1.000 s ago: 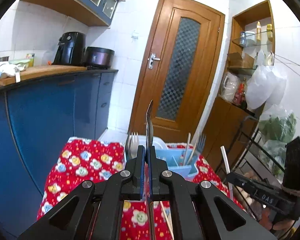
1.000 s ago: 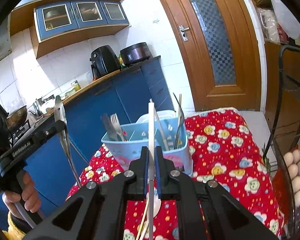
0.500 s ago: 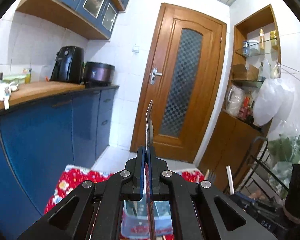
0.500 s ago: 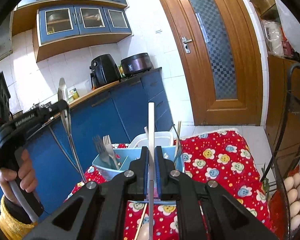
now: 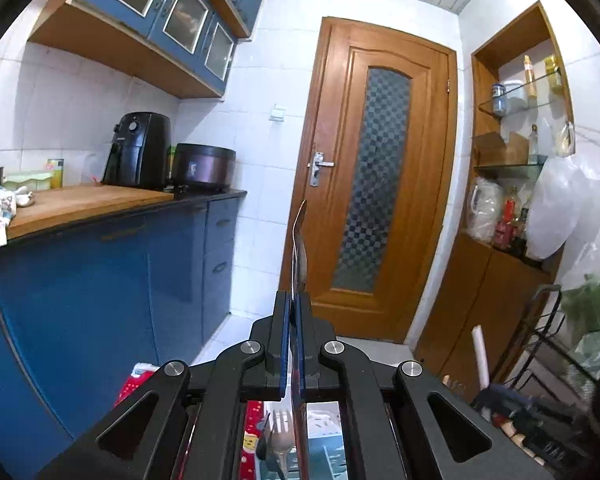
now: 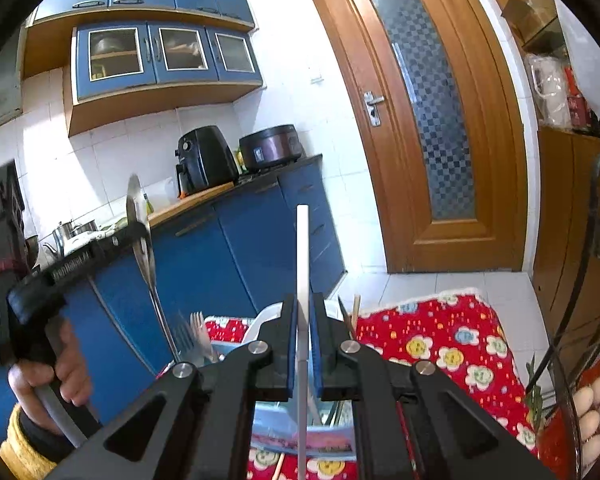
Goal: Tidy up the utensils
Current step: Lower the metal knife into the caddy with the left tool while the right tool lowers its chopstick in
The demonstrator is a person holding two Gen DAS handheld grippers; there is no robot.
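Note:
My left gripper (image 5: 293, 296) is shut on a metal spoon (image 5: 300, 240) that stands upright, seen edge-on. In the right wrist view the left gripper (image 6: 136, 232) holds the spoon (image 6: 145, 258) near its bowl, with the handle hanging down. My right gripper (image 6: 303, 300) is shut on a straight white stick-like utensil (image 6: 302, 256), which also stands upright. The light blue utensil caddy (image 6: 284, 420) sits on a red flowered cloth (image 6: 440, 344), mostly hidden behind the right fingers, with forks (image 6: 198, 336) standing in it. Through the left gripper's frame I see the caddy (image 5: 324, 460) and a fork (image 5: 280, 424).
Blue cabinets (image 5: 100, 280) with a wooden counter run along the left. A wooden door (image 5: 380, 184) is straight ahead. A wire rack (image 6: 596, 240) with eggs (image 6: 596, 404) stands at the right. A white bowl (image 6: 260, 328) sits behind the caddy. A hand (image 6: 64, 380) grips the left handle.
Both grippers have risen and tipped upward with their utensils still held. The caddy and the red cloth have slid down toward the bottom of both views.

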